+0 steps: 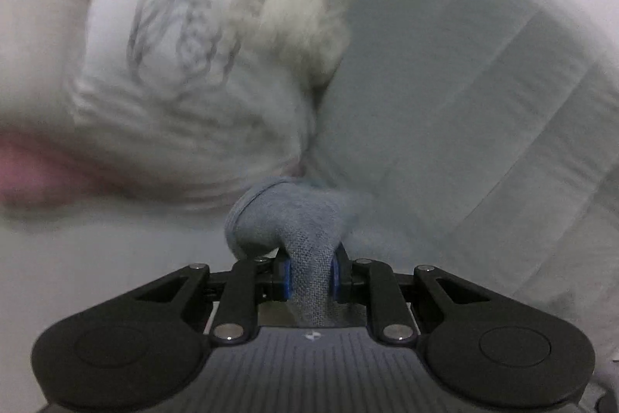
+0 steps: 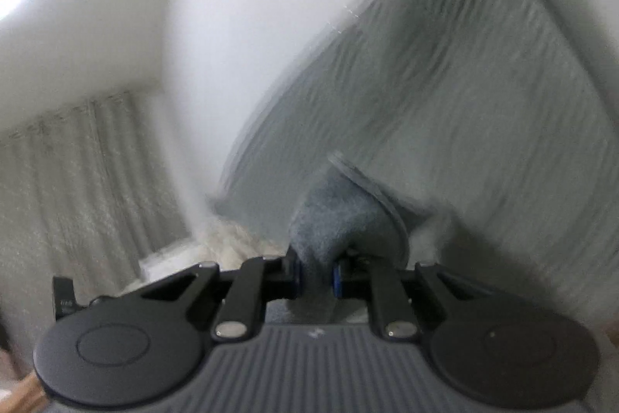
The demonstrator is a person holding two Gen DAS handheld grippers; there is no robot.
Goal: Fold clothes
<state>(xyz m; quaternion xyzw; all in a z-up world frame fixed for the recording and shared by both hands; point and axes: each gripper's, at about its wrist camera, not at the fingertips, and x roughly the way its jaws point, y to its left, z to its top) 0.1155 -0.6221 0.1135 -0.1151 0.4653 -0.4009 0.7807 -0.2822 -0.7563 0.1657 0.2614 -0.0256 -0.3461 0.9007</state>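
A bunched fold of the grey-blue knit garment (image 1: pixel 309 219) is pinched by the left gripper (image 1: pixel 309 275) and the right gripper (image 2: pixel 315 275) above the bed sheet (image 2: pixel 483 103); it could be dropped if cloth slides through clenched fingers.

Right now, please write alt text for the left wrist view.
The left gripper is shut on a bunch of blue-grey cloth. Behind it lie a blurred white garment with a grey print and a pale grey sheet.

- A fold of garment (image 1: pixel 305 219) sits between the left hand-held gripper's (image 1: pixel 309 275) pads.
- A pile of clothes (image 1: pixel 166 64) lies beyond it, to the left.
- A curtain (image 2: pixel 77 180) hangs left of the right hand-held gripper (image 2: pixel 316 277).
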